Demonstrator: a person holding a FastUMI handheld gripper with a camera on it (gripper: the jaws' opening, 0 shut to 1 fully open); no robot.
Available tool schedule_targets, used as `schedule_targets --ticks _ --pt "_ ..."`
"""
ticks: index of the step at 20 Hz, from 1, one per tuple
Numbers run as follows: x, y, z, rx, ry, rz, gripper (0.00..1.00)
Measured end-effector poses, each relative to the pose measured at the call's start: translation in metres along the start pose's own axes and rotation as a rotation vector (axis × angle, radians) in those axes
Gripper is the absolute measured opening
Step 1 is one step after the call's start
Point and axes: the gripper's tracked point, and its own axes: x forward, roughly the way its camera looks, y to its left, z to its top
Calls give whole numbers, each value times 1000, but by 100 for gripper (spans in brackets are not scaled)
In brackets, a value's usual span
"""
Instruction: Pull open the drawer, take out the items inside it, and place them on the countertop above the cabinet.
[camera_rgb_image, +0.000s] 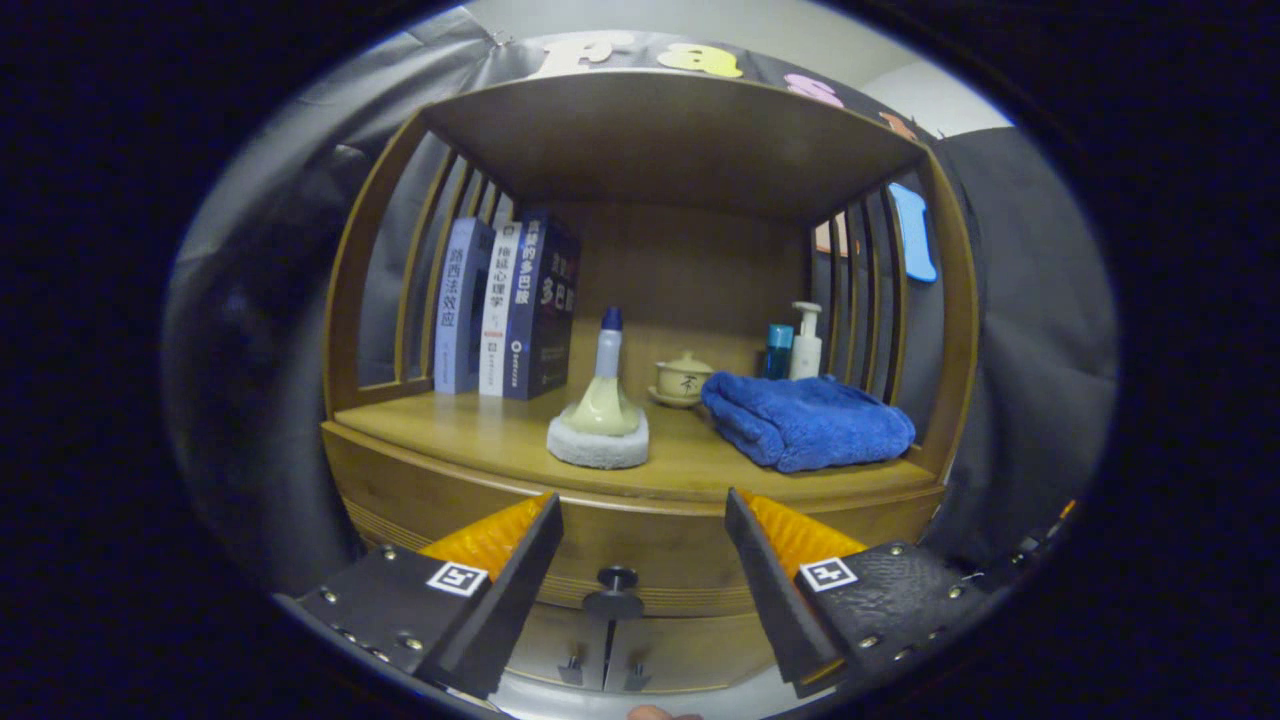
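Tool (640, 510) wide open, empty — drawer (640, 560) shut

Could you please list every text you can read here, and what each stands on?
"路西法效应": spine of the pale blue book.
"心理学": end of the white book spine; the rest is blurred.
"多巴": dark book cover; its spine is blurred.
Lidded cup mark and pump bottle: too small to read.
Hand-held gripper, open, drawer knob between its fingers: square markers, no words.
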Motion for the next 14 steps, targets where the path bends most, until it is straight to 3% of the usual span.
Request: schedule_targets --ticks 7,14 --pt "-30 -52 40 16 -72 11 98" --pt "-46 -143 58 -18 -149 -60 98"
